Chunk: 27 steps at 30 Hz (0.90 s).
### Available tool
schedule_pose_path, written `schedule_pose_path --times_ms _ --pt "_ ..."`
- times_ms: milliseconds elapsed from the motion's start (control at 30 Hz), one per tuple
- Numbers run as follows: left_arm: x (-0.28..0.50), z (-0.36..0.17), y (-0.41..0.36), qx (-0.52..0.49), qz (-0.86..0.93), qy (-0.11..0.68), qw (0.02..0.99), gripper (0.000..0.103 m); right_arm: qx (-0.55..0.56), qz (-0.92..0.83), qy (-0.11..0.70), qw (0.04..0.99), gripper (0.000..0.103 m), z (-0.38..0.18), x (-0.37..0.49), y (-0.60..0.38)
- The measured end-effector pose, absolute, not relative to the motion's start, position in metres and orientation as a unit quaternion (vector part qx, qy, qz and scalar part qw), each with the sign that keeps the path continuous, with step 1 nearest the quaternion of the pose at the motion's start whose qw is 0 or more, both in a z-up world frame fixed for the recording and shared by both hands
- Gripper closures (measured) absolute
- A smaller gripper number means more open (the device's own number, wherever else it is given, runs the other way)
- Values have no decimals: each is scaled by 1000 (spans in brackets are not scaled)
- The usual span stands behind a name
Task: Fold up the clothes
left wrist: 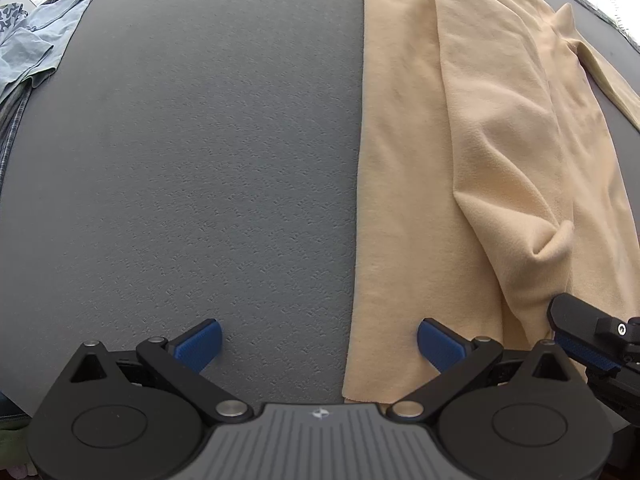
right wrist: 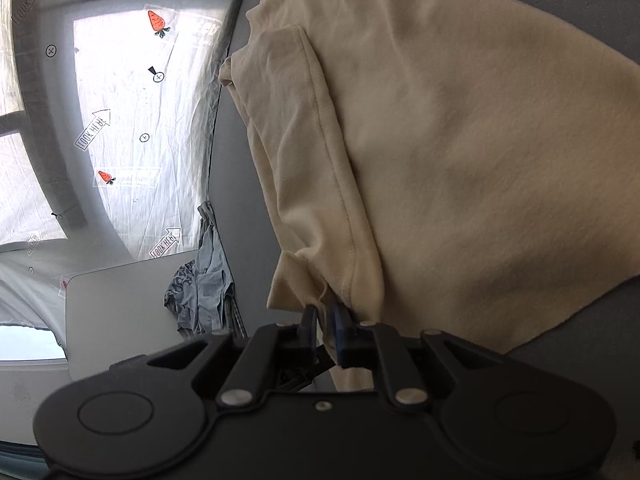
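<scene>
A beige garment (left wrist: pixel 472 128) lies on the grey table (left wrist: pixel 200 160), partly folded over itself with a hemmed layer (right wrist: pixel 304 152) on top. My left gripper (left wrist: pixel 319 345) points down at the table with its jaws wide open and nothing between them. Its right fingertip (left wrist: pixel 438 344) hovers over the garment's left edge. My right gripper (right wrist: pixel 325 316) has its fingers close together with a hemmed corner of the beige garment (right wrist: pixel 480 160) pinched between them. The right gripper also shows at the lower right of the left wrist view, low over the cloth.
A pile of grey-blue clothes (left wrist: pixel 28 44) lies at the table's far left corner, also seen as grey-blue clothes (right wrist: pixel 208 280) beside a white board (right wrist: pixel 120 312). Behind the table hangs a white sheet (right wrist: pixel 132 120) with carrot stickers. Bare grey table stretches left of the garment.
</scene>
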<state>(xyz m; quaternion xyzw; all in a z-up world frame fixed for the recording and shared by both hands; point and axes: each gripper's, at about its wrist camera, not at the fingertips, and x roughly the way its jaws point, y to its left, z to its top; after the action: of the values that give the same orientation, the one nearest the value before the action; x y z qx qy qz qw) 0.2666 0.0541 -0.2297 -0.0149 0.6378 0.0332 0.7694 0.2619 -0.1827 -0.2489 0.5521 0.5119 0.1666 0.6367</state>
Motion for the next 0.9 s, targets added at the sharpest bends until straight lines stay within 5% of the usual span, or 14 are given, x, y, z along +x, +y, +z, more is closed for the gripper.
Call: schedule_pose_path --times_ms 100,333,900 --pt "266 -227 55 -15 33 635 772 0 557 178 520 623 79 -250 258 -184" --pt "264 -221 60 -15 24 630 776 0 616 180 440 629 86 -245 252 -204" --pt "256 -196 89 -24 46 647 761 0 462 181 586 641 95 -252 268 -139"
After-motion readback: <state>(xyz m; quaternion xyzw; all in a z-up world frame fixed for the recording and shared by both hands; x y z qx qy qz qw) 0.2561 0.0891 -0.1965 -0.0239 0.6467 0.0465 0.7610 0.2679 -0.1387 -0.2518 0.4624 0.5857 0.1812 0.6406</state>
